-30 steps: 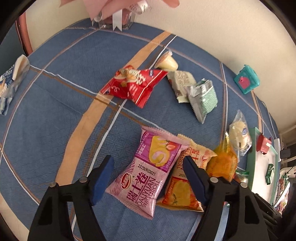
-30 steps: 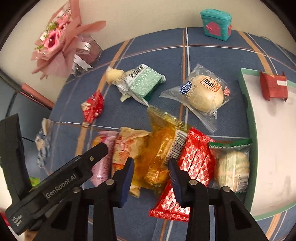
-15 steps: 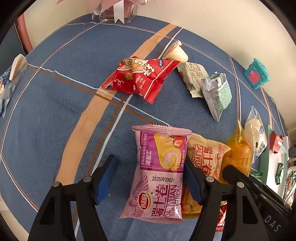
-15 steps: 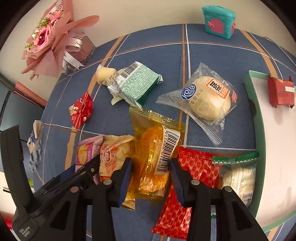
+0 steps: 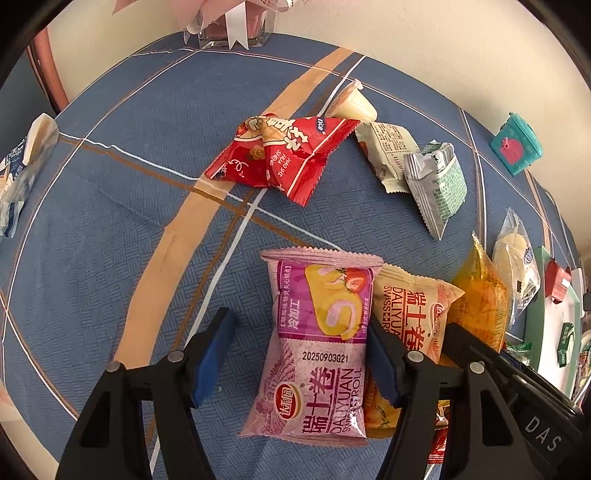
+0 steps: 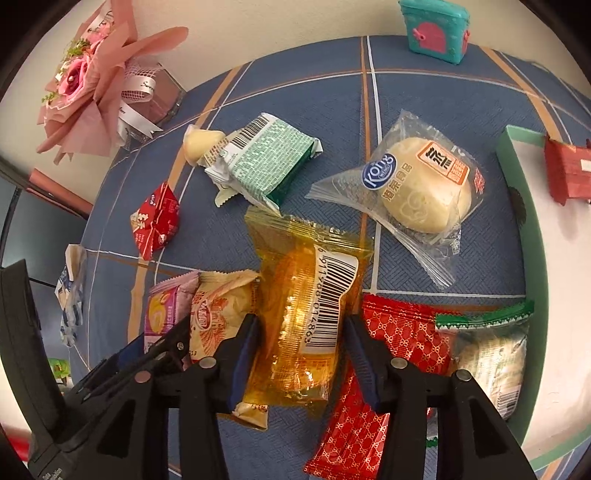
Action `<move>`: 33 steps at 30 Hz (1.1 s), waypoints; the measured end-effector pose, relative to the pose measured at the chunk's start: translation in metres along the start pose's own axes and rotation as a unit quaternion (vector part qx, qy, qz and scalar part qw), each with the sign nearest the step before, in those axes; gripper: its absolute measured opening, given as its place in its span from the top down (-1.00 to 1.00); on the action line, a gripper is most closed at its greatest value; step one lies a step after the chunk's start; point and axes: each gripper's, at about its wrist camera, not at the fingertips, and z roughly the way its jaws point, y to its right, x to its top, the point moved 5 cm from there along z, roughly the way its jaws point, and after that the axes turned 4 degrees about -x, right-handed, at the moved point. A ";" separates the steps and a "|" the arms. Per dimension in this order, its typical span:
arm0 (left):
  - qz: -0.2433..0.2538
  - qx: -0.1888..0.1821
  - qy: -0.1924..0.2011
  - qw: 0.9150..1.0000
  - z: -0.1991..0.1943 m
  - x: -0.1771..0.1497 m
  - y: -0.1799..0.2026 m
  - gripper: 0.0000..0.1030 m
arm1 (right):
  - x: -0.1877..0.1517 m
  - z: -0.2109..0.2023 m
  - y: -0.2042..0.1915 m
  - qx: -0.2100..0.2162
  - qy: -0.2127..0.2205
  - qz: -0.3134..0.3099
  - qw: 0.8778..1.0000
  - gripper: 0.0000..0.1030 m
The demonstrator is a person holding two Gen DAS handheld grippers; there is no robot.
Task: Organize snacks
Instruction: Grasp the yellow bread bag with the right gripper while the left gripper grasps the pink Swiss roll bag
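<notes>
A pink Swiss roll packet [image 5: 317, 350] lies on the blue cloth between the fingers of my left gripper [image 5: 295, 354]. Its jaws are closing: the right pad is at the packet's edge and the left pad [image 5: 212, 354] stands off it. Beside the pink packet lie a beige Swiss roll packet [image 5: 410, 317] and an orange see-through packet [image 6: 306, 314]. My right gripper [image 6: 303, 362] straddles the orange packet. Its jaws are opening and the packet rests flat, overlapping the beige packet [image 6: 218, 314] and a red patterned packet [image 6: 376, 369].
A green-rimmed tray [image 6: 517, 192] at the right holds a small red box [image 6: 565, 170]. A clear packet with a green top [image 6: 491, 350] lies at its near edge. Loose on the cloth: a wrapped bun [image 6: 421, 192], green-white packet [image 6: 269, 162], red snack [image 5: 288, 155], jelly cup [image 5: 354, 107]. Bouquet [image 6: 96, 81] and teal box [image 6: 436, 29] stand at the back.
The right jaws have spread and the orange packet, squeezed before, now lies flat. The left jaws have narrowed around the pink packet, which has turned straight beside the beige one.
</notes>
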 end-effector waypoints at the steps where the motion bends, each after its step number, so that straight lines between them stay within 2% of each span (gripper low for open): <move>1: 0.001 0.002 0.000 1.000 0.001 0.000 0.001 -0.33 | 0.000 0.000 0.001 0.001 0.000 0.001 1.000 -0.02; 11: 0.003 0.012 0.004 1.000 -0.001 -0.002 0.003 -0.25 | 0.000 0.002 -0.001 -0.006 0.007 -0.014 1.000 -0.02; 18: 0.006 0.019 0.003 1.000 -0.004 -0.005 0.004 -0.24 | -0.002 0.001 -0.003 -0.012 0.003 -0.023 1.000 0.06; 25: -0.004 0.019 0.005 1.000 -0.007 -0.007 -0.003 -0.10 | -0.004 0.000 -0.004 -0.009 -0.011 -0.025 1.000 0.14; 33: -0.003 0.024 0.004 1.000 -0.009 -0.009 -0.009 -0.06 | -0.006 -0.004 -0.002 -0.058 -0.020 -0.043 0.997 0.15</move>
